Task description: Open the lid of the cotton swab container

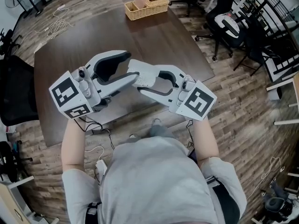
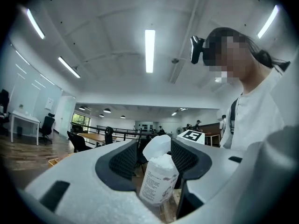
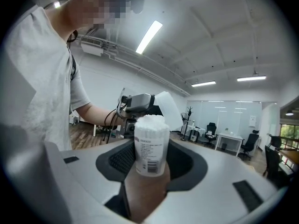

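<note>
Two grippers meet above the table's point(image 1: 154, 36) near edge. The right gripper point(image 1: 136, 77) pinches the cotton swab container point(image 3: 151, 148) upright, its lid point(image 3: 169, 110) flipped open. The left gripper's point(image 2: 155, 158) jaws stand spread around the container's top, one pad beside the lid.

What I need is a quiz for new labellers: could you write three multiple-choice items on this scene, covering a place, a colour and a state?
1. Where does the wicker basket sit?
A. at the far edge of the table
B. on the floor
C. on a chair

2. What colour is the table?
A. white
B. dark brown
C. green

3. How is the lid of the cotton swab container?
A. shut
B. flipped open
C. missing

Answers: 1 A, the head view shows it at the far edge; 2 B, the wood is dark brown; 3 B, the lid stands up behind bare swab tips.
</note>
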The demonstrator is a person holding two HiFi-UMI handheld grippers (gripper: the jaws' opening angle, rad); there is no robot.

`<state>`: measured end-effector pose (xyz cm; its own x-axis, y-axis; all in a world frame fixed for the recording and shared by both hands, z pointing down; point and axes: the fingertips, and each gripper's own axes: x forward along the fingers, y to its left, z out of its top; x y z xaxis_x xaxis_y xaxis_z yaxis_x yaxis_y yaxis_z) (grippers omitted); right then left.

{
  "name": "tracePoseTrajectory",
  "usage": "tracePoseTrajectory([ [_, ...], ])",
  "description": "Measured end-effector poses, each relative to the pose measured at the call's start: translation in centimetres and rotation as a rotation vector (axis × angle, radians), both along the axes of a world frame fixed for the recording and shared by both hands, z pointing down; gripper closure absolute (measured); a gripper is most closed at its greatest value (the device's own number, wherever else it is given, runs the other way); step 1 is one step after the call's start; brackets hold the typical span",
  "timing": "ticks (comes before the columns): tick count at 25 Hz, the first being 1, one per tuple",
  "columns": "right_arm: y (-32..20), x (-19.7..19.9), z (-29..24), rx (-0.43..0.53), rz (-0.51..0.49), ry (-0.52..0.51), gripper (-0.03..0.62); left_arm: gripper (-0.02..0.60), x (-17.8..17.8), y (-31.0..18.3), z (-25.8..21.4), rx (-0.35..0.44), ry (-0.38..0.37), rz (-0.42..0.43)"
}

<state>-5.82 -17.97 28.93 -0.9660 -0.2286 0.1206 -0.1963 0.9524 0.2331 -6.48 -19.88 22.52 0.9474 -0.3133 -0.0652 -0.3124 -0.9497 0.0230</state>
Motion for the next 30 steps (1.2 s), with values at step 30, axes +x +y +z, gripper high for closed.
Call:
tracePoseTrajectory([
  [30,-3.5,1.2,1.0,-0.086,0.405,-0.020,0.398,0.545,-13.0,-0.4,2.4,0.115,-0.028,-0.781],
])
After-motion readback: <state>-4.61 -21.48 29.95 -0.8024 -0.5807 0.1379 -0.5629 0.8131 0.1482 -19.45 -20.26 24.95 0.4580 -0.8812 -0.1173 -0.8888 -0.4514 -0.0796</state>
